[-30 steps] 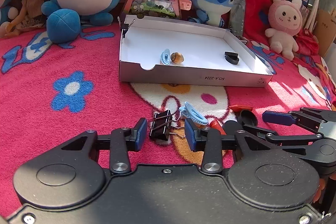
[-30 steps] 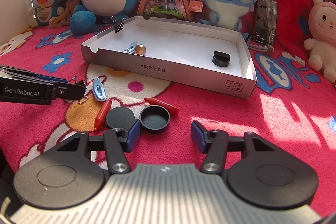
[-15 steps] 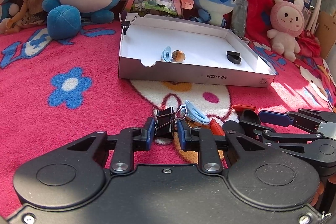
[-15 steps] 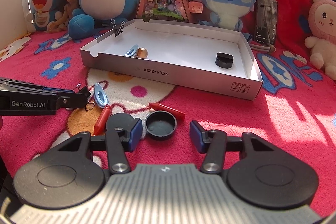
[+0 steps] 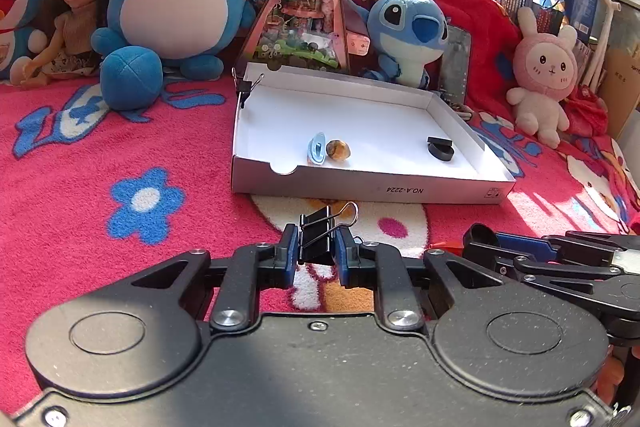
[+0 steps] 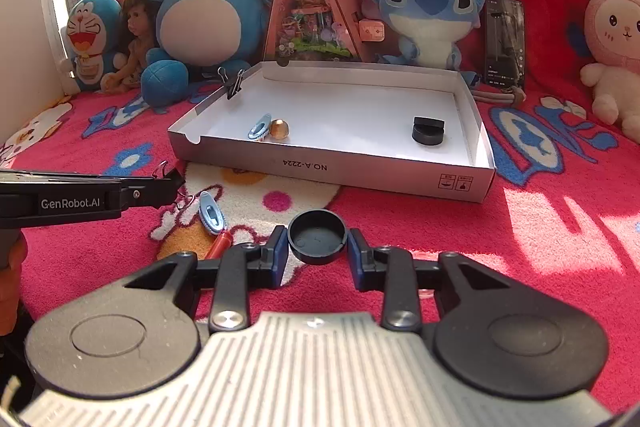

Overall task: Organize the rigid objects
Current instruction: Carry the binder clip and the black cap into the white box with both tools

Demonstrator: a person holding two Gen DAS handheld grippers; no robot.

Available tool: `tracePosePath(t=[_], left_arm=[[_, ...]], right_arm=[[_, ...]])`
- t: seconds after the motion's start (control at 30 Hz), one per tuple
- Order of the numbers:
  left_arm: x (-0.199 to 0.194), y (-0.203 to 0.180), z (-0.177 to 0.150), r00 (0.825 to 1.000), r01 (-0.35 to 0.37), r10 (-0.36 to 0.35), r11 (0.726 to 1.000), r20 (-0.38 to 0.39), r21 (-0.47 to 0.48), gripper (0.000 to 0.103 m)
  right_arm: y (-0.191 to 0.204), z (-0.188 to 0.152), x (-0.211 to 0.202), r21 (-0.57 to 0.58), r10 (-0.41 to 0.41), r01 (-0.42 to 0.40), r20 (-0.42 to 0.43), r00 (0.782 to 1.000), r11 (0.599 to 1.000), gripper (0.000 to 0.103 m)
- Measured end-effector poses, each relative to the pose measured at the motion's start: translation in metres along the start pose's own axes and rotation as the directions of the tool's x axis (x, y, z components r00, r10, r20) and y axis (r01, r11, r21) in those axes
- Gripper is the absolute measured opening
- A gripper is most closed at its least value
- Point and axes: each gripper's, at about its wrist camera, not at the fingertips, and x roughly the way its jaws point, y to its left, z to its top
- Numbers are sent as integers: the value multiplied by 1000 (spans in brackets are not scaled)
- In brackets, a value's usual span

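My left gripper (image 5: 317, 253) is shut on a black binder clip (image 5: 320, 233) and holds it above the red blanket, in front of the white cardboard tray (image 5: 372, 189). My right gripper (image 6: 318, 253) is shut on a round black cap (image 6: 317, 235), lifted off the blanket. The tray (image 6: 320, 169) holds a blue clip (image 6: 260, 126), a golden ball (image 6: 279, 129) and a black cap (image 6: 428, 131). Another binder clip (image 6: 234, 83) grips the tray's far left rim. The left gripper (image 6: 170, 183) also shows at the left of the right wrist view.
A blue clip (image 6: 212, 215) and a red crayon (image 6: 220, 247) lie on the blanket near my right gripper. Plush toys, a doll (image 5: 76, 27) and a triangular display case (image 5: 306, 11) line the back behind the tray. A phone (image 6: 504, 39) leans at the back right.
My left gripper closed on the binder clip and lifted it. My right gripper moved onto the black cap, closed on it and raised it off the blanket.
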Motion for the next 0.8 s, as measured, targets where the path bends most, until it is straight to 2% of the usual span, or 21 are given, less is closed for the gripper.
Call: tracePosePath(t=[0.43,0.8], left_arm=[[7,-9,55,999,37,-38,999,35,18,18],[44,-12,68,999,32,-32,999,-25,7,18]], right_arm=[[-43,45,4,131,-29,29,-6,1000,991,36],[-67,61,10,191,-48,50,-13,999,980,37]])
